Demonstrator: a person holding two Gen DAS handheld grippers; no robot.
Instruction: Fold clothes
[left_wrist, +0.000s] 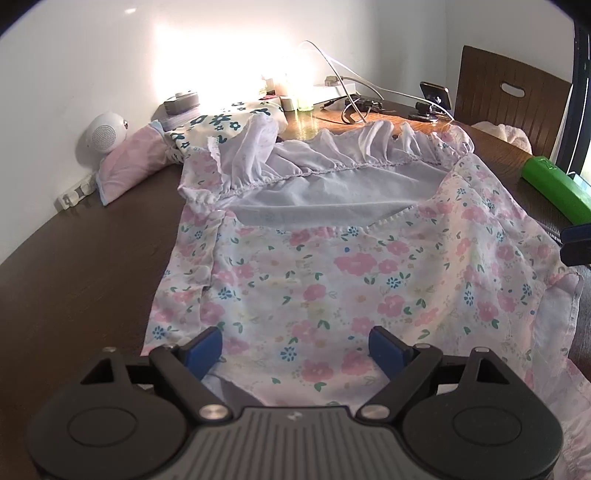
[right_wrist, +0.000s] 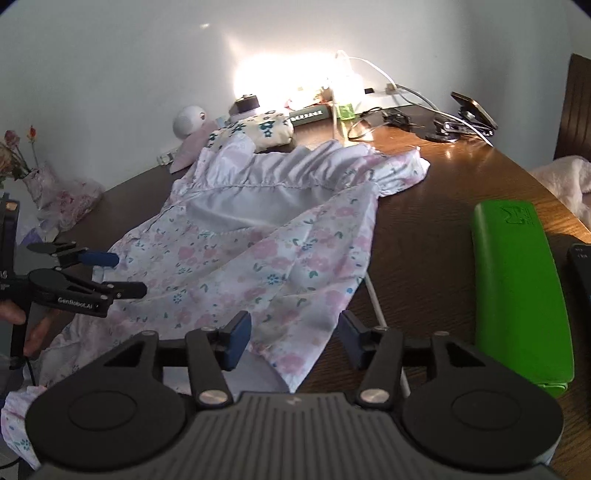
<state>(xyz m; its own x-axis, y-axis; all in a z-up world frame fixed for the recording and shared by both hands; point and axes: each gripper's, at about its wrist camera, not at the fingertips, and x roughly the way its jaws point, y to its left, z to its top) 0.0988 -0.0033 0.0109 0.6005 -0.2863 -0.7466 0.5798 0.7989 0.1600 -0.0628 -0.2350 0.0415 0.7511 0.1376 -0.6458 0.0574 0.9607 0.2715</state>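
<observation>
Floral dress (left_wrist: 332, 280) lies spread on the brown table (left_wrist: 74, 258), its gathered waistband (left_wrist: 314, 170) toward the wall and one flowered panel laid back over the pale lining, so it is partly doubled over; whether that is a fold or a loose flop, the picture cannot settle. The left gripper (left_wrist: 295, 341) hovers low over the near hem with its jaws wide and nothing between them, seemingly placed to take that edge. The right gripper (right_wrist: 293, 334) is likewise wide and empty, straddling the dress's pointed right corner. A green case (right_wrist: 521, 291) sits just beside the cloth, limiting room on that side.
</observation>
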